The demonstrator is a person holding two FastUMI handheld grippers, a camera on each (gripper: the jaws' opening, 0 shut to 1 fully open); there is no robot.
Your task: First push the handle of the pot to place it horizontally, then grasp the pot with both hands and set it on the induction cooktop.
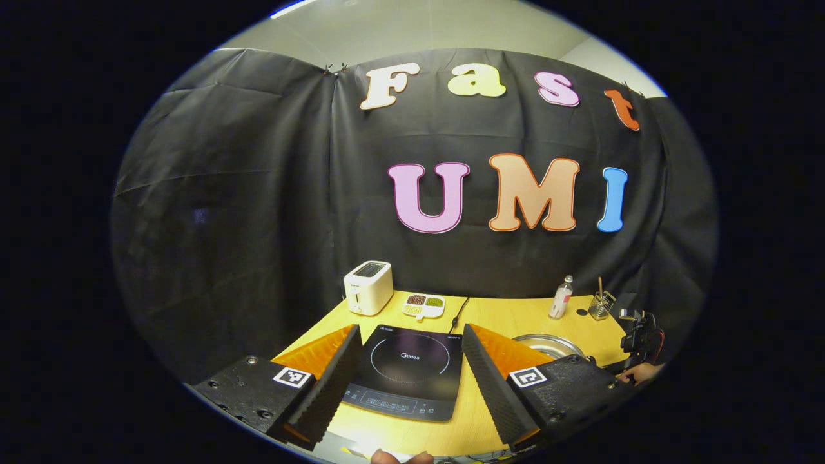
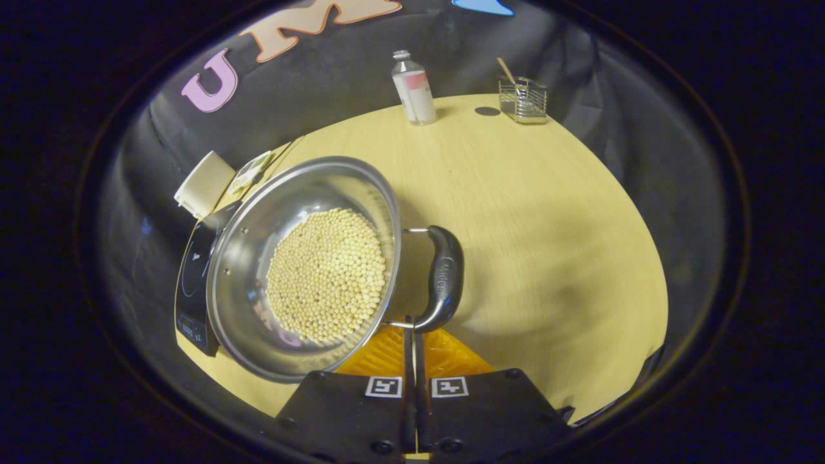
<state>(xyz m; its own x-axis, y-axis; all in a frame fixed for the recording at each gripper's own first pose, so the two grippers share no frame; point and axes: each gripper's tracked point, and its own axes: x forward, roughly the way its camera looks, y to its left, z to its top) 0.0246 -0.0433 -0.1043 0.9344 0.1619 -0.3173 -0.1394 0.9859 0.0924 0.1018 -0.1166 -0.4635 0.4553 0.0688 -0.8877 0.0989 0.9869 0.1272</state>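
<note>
Your steel pot, full of pale beans, sits on the table beside the cooktop. Your right tongs are pressed together by its dark handle; your left tongs gape wide.

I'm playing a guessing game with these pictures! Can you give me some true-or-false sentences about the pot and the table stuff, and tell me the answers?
1. The shiny steel pot holds small pale round beans. True.
2. The pot sits on the black induction cooktop. False: the cooktop's glass is bare; the pot stands beside it on the wooden table.
3. The left gripper is open. True.
4. The right gripper is open wide. False: its fingers are closed together, by the pot's dark handle.
5. A white toaster stands behind the cooktop. True.
</note>
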